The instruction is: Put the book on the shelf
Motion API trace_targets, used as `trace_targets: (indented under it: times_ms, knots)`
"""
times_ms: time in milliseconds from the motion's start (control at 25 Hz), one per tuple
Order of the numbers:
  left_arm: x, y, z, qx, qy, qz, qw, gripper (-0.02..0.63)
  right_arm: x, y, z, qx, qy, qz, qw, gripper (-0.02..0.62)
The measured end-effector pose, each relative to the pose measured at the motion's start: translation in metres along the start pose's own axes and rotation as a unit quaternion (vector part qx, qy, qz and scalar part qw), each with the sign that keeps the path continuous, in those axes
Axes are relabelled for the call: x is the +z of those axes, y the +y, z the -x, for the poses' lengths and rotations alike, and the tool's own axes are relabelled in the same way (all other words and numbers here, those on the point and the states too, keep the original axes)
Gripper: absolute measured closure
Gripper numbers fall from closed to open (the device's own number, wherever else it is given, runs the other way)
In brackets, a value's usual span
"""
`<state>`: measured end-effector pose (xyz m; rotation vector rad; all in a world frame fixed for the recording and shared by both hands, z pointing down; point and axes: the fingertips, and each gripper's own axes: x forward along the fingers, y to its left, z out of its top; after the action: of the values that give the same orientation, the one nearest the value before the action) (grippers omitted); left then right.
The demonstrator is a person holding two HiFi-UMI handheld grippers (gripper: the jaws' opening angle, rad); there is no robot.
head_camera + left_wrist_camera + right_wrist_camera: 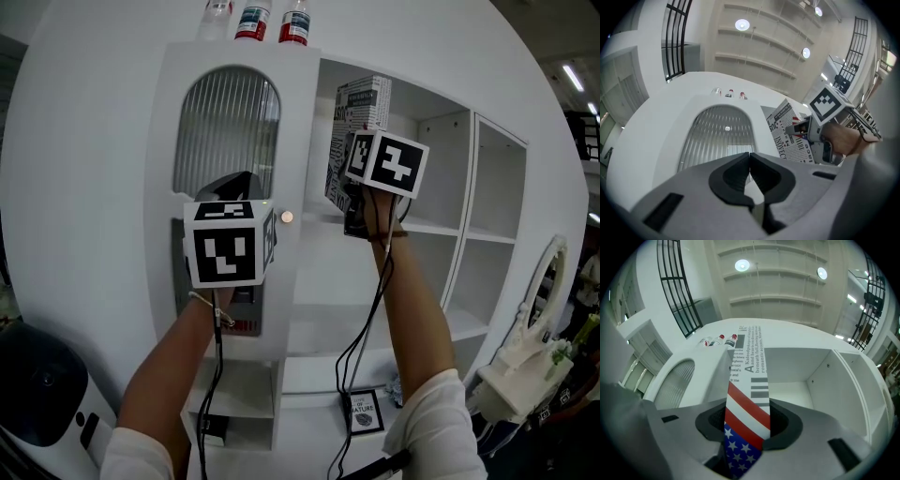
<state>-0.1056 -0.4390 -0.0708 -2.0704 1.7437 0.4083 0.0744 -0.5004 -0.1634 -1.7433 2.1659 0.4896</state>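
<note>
The book (356,141) has a newsprint cover and a flag-striped spine (746,399). It stands upright at the left end of the top shelf compartment (431,150). My right gripper (747,420) is shut on the book's spine, holding it from the front. In the left gripper view the book (790,136) and the right gripper (818,136) show to the right. My left gripper (750,173) is shut and holds nothing. It hovers in front of the ribbed arched cabinet door (228,131).
The white shelf unit (469,234) has open compartments to the right and below. Three bottles (253,19) stand on top of it. A round door knob (287,217) is on the cabinet door. A framed sign (362,411) rests on the bottom shelf. A white mirror stand (530,347) stands at right.
</note>
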Motion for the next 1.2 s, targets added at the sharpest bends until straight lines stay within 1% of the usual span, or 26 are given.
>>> trace_targets:
  times_ms: [240,440,640,840,1080,1200]
  knots:
    - [-0.001,0.002,-0.004,-0.001,0.008,0.002,1.0,0.598,-0.015,-0.002,-0.02,0.0,0.021,-0.011,1.0,0.423]
    - [-0.006,0.007,-0.007,0.006,0.012,-0.008,0.9999,0.598,-0.024,-0.002,-0.039,-0.004,0.036,-0.011,0.999,0.422]
    - [-0.017,0.011,-0.01,0.009,0.028,-0.016,0.9994,0.598,-0.036,-0.006,-0.061,-0.017,0.056,-0.013,0.998,0.422]
    - [-0.022,0.011,-0.01,0.002,0.033,0.001,0.9994,0.598,-0.044,-0.004,-0.075,-0.02,0.062,-0.01,0.998,0.422]
    - [-0.02,0.003,-0.008,-0.015,0.033,0.013,0.9993,0.598,-0.052,-0.003,-0.086,-0.024,0.067,-0.005,0.997,0.42]
    - [-0.021,0.001,-0.011,-0.014,0.034,0.012,0.9993,0.597,-0.054,-0.003,-0.089,-0.028,0.068,0.004,0.997,0.419]
